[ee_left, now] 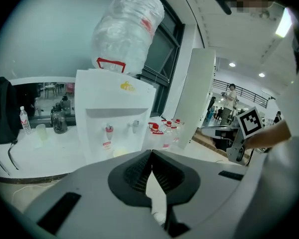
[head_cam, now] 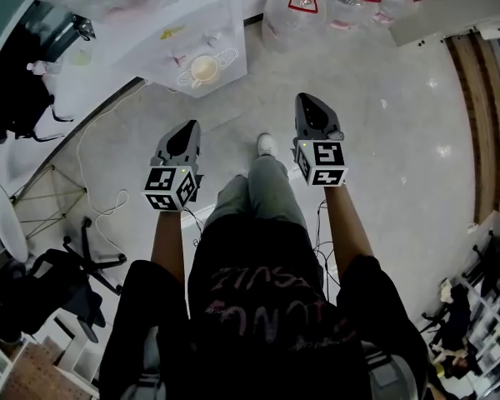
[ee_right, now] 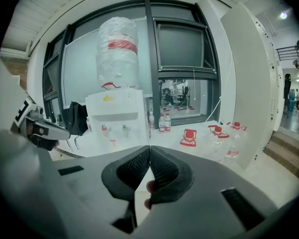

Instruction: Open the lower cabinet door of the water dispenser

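**Two closed grippers, water dispenser (head_cam: 202, 36) well ahead**

Two grippers were held out side by side in front of the person, who stood on the pale glossy floor (head_cam: 400, 123). In the head view the left gripper (head_cam: 190, 128) sat a little nearer than the right gripper (head_cam: 306, 100), and both pointed toward the far side of the room. The left gripper's own view showed its ribbed black pads (ee_left: 139, 172) pressed together with nothing between them. The right gripper's view showed the same: pads (ee_right: 162, 168) met at the tip and gripped nothing.

The white water dispenser stood at the far left, well apart from both grippers. A large clear bottle (ee_left: 127, 31) sat inverted on top of it, and a cup (head_cam: 204, 69) rested on the drip tray below the two taps. Its lower cabinet door could not be made out in any view; the gripper bodies covered that part.

Several clear water jugs with red caps (ee_right: 224, 136) stood on the floor to the right of the dispenser. A black bag (ee_left: 2, 108) was propped to its left. A black office chair (head_cam: 75, 273) stood near the person's left side.
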Tool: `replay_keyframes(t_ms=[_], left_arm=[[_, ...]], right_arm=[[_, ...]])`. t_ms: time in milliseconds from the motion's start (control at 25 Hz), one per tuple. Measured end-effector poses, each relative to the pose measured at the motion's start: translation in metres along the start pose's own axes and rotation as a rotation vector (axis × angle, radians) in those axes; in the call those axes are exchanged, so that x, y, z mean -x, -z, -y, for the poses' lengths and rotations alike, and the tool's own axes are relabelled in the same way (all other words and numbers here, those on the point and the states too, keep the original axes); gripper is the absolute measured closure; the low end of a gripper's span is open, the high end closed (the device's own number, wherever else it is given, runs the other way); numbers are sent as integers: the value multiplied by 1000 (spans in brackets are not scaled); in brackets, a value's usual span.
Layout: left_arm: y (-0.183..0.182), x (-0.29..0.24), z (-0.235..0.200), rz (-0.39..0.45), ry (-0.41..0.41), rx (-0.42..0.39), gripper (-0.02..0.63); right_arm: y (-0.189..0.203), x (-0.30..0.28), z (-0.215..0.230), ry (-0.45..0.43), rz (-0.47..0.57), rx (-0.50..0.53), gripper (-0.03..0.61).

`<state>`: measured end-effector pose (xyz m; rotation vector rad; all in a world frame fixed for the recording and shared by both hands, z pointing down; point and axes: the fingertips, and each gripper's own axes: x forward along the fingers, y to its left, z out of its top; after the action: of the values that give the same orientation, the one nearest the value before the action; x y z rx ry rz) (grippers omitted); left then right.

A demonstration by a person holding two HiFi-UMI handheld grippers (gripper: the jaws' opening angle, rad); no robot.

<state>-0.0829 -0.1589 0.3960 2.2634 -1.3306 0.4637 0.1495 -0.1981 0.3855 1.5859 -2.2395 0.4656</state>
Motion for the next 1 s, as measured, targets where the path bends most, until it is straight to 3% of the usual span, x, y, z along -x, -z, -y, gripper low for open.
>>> replay_keyframes(t_ms=[400,1000], left_arm=[[63,-51,-50,-8,-94,68,601],[160,-142,-108,28,-152,108,601]], right_arm=[[60,-81,14,-55,-20,8,565],[148,-192,27,-119,-17,63,563]])
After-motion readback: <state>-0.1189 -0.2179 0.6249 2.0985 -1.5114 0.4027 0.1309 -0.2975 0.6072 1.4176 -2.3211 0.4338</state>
